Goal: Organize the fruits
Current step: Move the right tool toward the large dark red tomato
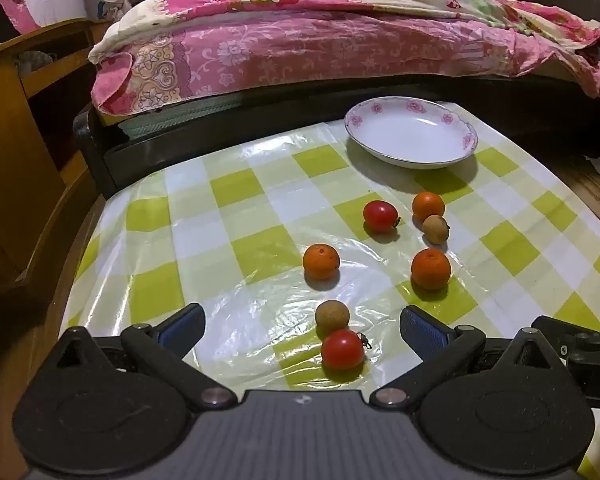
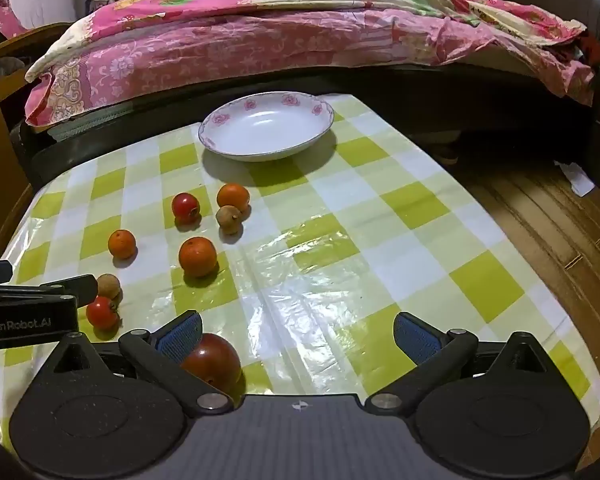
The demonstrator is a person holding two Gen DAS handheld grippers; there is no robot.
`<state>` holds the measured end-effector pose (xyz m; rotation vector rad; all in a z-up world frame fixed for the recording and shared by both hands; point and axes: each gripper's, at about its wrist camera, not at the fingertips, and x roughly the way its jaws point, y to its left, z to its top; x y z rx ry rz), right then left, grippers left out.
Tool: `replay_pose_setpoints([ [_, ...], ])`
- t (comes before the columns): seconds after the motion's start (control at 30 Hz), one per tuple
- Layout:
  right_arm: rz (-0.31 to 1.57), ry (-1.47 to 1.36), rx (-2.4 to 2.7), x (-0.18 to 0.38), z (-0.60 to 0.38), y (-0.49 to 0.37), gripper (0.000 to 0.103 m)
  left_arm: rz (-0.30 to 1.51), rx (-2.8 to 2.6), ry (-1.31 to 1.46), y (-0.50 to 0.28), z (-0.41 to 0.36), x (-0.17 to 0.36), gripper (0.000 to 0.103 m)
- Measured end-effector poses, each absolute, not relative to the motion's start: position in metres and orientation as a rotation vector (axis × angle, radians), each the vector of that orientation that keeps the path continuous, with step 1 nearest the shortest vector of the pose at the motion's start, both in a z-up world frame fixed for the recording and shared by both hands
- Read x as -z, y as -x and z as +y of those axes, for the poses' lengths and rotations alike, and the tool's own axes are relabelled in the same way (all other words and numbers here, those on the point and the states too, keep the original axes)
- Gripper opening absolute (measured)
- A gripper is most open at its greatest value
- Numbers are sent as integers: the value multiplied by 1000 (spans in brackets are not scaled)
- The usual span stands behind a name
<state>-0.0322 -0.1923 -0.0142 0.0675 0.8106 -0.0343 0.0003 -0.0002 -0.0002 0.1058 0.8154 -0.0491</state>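
Observation:
Several small fruits lie on a green-and-white checked tablecloth [image 1: 236, 216]: three oranges [image 1: 321, 261] [image 1: 431, 268] [image 1: 428, 207], two red tomatoes [image 1: 342, 349] [image 1: 380, 216] and two brown longans [image 1: 332, 315] [image 1: 435, 229]. A white plate with pink flowers [image 1: 456, 118] stands empty at the far side; it also shows in the right wrist view [image 2: 324, 108]. My left gripper [image 1: 302, 326] is open, with the near tomato and longan between its fingers. My right gripper [image 2: 298, 336] is open and empty; a dark red fruit [image 2: 214, 360] lies by its left finger [image 2: 180, 334].
A bed with a pink floral quilt [image 1: 300, 40] runs behind the table. A wooden cabinet [image 1: 16, 128] stands at the left. Wooden floor [image 2: 540, 208] lies to the right of the table. The left gripper's body [image 2: 28, 312] shows at the left of the right wrist view.

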Motion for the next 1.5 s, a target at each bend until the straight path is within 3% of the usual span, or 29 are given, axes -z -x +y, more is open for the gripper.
replay_pose_setpoints([
  [1.5, 829, -75, 0, 18, -190, 26, 93, 808, 85, -129, 5, -3, 3, 103],
])
